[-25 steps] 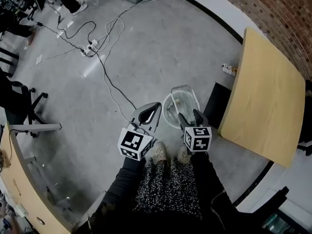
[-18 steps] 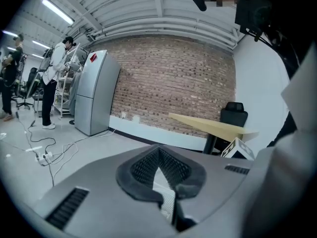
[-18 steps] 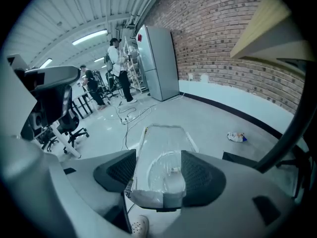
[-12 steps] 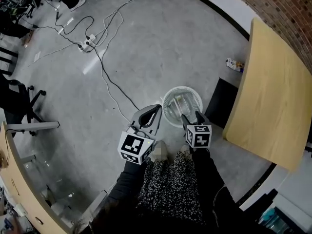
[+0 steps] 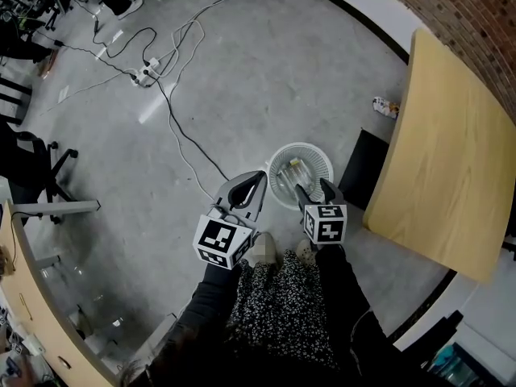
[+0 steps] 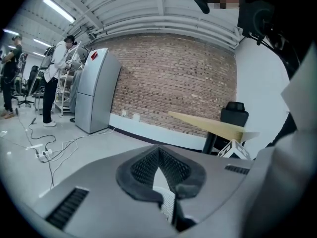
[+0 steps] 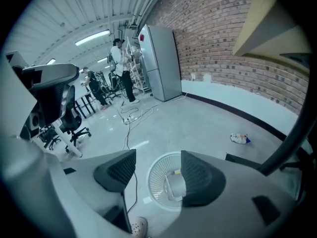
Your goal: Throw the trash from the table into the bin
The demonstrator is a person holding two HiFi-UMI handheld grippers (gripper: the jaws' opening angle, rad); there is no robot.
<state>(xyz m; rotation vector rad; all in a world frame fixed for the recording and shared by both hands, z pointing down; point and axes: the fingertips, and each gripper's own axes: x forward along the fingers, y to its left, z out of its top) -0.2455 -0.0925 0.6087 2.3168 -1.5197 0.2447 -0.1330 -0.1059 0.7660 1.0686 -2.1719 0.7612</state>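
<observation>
A white mesh bin (image 5: 310, 161) stands on the floor by my feet. A clear plastic container (image 5: 291, 170) lies inside it. My right gripper (image 5: 310, 192) hangs just above the bin's near rim, open, with nothing between its jaws. In the right gripper view the bin (image 7: 154, 182) and the container (image 7: 174, 183) show below the open gripper (image 7: 158, 155). To the left of the bin is my left gripper (image 5: 247, 189), shut and empty; in its own view the gripper (image 6: 159, 150) shows its jaw tips together. The wooden table (image 5: 451, 151) stands to the right, and its top looks bare.
A crumpled wrapper (image 5: 385, 106) lies on the floor near the table's far corner. A black table base (image 5: 360, 172) sits right of the bin. Cables (image 5: 173, 127) and a power strip (image 5: 147, 76) cross the floor. An office chair (image 5: 32, 176) stands at the left.
Both grippers have sunk a little toward the bin. The clear container stuck up over the bin's rim a second ago; it now lies down inside.
</observation>
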